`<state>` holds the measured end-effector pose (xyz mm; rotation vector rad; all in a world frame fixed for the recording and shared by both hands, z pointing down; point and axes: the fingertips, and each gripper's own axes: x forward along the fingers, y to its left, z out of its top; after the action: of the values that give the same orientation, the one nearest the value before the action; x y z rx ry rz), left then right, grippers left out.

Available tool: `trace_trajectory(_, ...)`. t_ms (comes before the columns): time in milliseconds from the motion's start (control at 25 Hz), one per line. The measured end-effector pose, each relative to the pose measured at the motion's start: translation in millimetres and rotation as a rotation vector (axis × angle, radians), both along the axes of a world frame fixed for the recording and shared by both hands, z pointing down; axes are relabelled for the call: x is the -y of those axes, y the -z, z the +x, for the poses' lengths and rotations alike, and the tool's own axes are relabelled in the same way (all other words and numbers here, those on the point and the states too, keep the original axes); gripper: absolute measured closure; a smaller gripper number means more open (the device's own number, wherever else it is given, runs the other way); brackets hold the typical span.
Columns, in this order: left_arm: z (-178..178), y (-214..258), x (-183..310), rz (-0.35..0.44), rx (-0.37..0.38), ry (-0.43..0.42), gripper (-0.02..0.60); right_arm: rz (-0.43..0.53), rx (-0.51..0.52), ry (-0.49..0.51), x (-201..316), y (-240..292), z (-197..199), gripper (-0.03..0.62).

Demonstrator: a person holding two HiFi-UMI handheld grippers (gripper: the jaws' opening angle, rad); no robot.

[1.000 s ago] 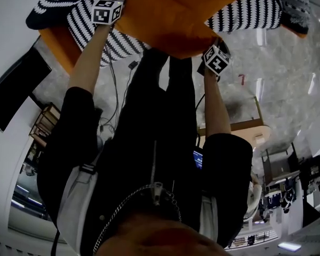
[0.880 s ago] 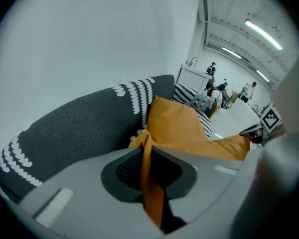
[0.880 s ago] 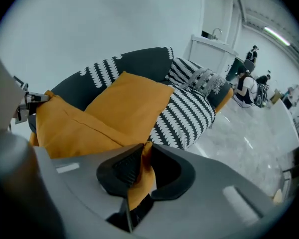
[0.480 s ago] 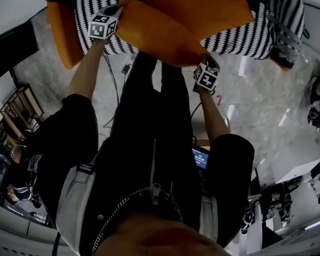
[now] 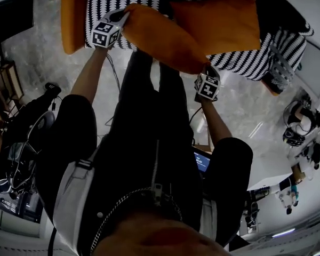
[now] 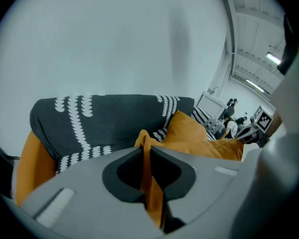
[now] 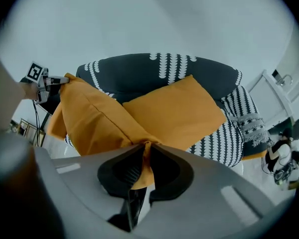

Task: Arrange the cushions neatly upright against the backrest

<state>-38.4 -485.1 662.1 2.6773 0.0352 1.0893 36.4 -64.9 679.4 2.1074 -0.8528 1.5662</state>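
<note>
We've got the orange cushion (image 5: pixel 160 39) by two corners, left gripper (image 6: pixel 147 151) jaws pinching one and right gripper (image 7: pixel 145 151) jaws just tightening on another, so it'll stand flat against the sofa backrest (image 7: pixel 139 76).

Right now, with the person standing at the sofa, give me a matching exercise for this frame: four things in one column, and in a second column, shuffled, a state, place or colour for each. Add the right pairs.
Column one
1. left gripper
2. held cushion
3. second cushion
4. backrest

Column two
A. dark with a white pattern
B. shut on a corner of orange fabric
C. on the sofa, leaning against the back
D. orange, held up in front of the sofa by two corners

Pairs: 1-B, 2-D, 3-C, 4-A
</note>
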Motion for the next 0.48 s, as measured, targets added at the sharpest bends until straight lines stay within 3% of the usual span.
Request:
trace_trajectory(160,0,9,35,0.002,-0.034,0.104,0.558,0.059,-0.024,0.047,39,6,30,0.559)
trace_trajectory(480,-30,20,167,0.060,-0.028,0.226,0.558,0.184,-0.100,0.063,196,17,80,0.559)
